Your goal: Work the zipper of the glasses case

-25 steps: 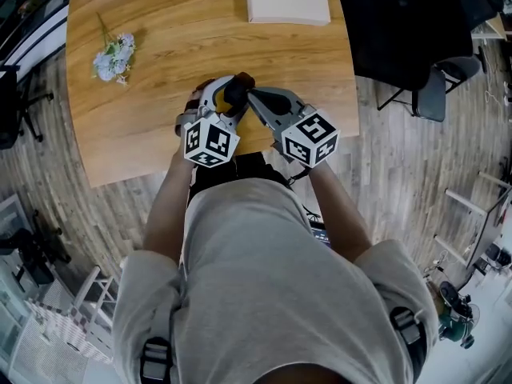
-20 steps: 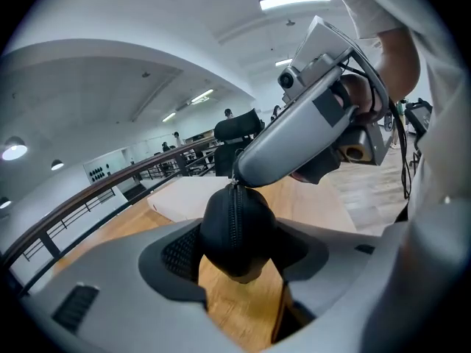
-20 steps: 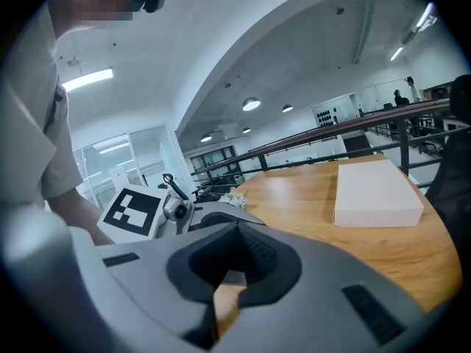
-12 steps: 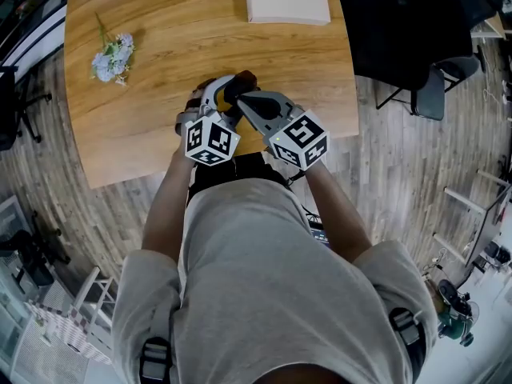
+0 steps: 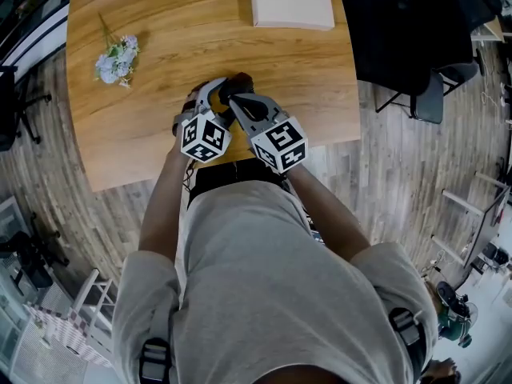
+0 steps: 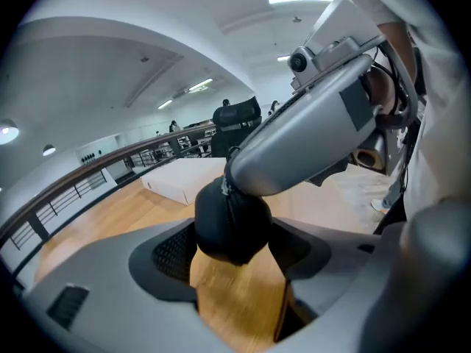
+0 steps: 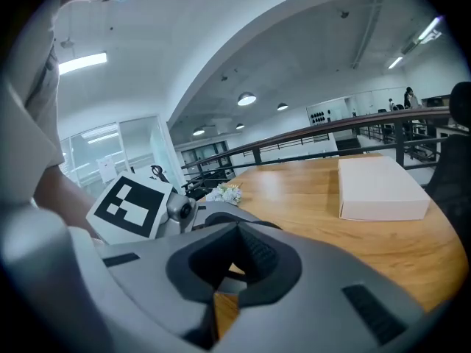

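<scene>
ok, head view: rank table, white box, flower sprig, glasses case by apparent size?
1. Wooden table
2. White box
3. Flower sprig
Unranked: glasses case. It is mostly covered and only a dark end shows, so I can't rank it against the sprig.

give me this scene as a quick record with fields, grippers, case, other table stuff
left gripper: jaws closed on the black glasses case
right gripper: jaws together, nothing visible between them, tips right by the case
table: wood, case near its front edge
white box: far edge
flower bunch: far left
zipper: not visible
</scene>
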`<state>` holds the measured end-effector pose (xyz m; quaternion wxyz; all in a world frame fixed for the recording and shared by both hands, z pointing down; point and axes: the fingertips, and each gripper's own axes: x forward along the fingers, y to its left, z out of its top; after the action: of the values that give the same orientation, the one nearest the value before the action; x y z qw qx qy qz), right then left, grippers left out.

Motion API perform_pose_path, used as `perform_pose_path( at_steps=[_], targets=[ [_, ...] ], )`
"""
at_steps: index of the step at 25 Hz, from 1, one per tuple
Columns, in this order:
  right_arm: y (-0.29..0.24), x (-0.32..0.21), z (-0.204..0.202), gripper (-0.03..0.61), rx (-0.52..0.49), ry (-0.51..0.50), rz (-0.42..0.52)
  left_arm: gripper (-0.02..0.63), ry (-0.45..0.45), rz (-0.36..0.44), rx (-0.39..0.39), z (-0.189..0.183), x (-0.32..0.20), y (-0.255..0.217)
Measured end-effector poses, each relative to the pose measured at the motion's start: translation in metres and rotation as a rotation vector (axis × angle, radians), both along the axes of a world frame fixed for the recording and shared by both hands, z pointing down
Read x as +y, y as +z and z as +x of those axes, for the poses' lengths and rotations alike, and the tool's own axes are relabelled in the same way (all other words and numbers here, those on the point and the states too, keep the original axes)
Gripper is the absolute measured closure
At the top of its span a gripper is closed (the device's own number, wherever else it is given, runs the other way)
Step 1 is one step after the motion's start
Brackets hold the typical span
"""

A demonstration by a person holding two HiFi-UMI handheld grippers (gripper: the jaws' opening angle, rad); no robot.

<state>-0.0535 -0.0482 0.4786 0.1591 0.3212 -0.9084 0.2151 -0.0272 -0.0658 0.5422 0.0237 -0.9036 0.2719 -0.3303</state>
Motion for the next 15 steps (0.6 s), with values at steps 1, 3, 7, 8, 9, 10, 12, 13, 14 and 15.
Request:
perform_pose_path(
  at_steps=[1,3,7,8,9,10,12,13,14,15],
  targets=[
    [0.002,-0.002,-0.006,0.554,0.016,-0.003,0.008,0.323,-0.013,-0.024,0.004,-0.008,0.002,0.004],
    [0.007,-0.004,-0.017,0.554,0.059,-0.017,0.023,0.312,-0.039,-0.069,0.007,-0.024,0.009,0.012],
    [0.023,-0.009,-0.036,0.554,0.125,-0.023,0.016,0.311,-0.099,-0.141,0.016,-0.058,0.028,0.028],
    [0.029,-0.01,-0.039,0.553,0.142,-0.017,0.012,0.312,-0.119,-0.154,0.019,-0.066,0.031,0.032],
    [0.034,-0.012,-0.042,0.553,0.16,-0.01,0.007,0.311,-0.141,-0.165,0.024,-0.075,0.033,0.035],
    [0.04,-0.014,-0.045,0.553,0.176,-0.001,0.002,0.311,-0.165,-0.176,0.032,-0.083,0.034,0.037],
    [0.054,-0.018,-0.05,0.553,0.202,0.016,-0.01,0.313,-0.22,-0.194,0.058,-0.098,0.032,0.04],
    [0.061,-0.02,-0.053,0.552,0.214,0.024,-0.016,0.313,-0.25,-0.201,0.072,-0.106,0.03,0.041],
    [0.068,-0.022,-0.056,0.552,0.224,0.032,-0.022,0.313,-0.278,-0.207,0.085,-0.113,0.027,0.042],
    [0.074,-0.025,-0.059,0.552,0.232,0.042,-0.028,0.313,-0.302,-0.211,0.095,-0.119,0.024,0.042]
  ],
)
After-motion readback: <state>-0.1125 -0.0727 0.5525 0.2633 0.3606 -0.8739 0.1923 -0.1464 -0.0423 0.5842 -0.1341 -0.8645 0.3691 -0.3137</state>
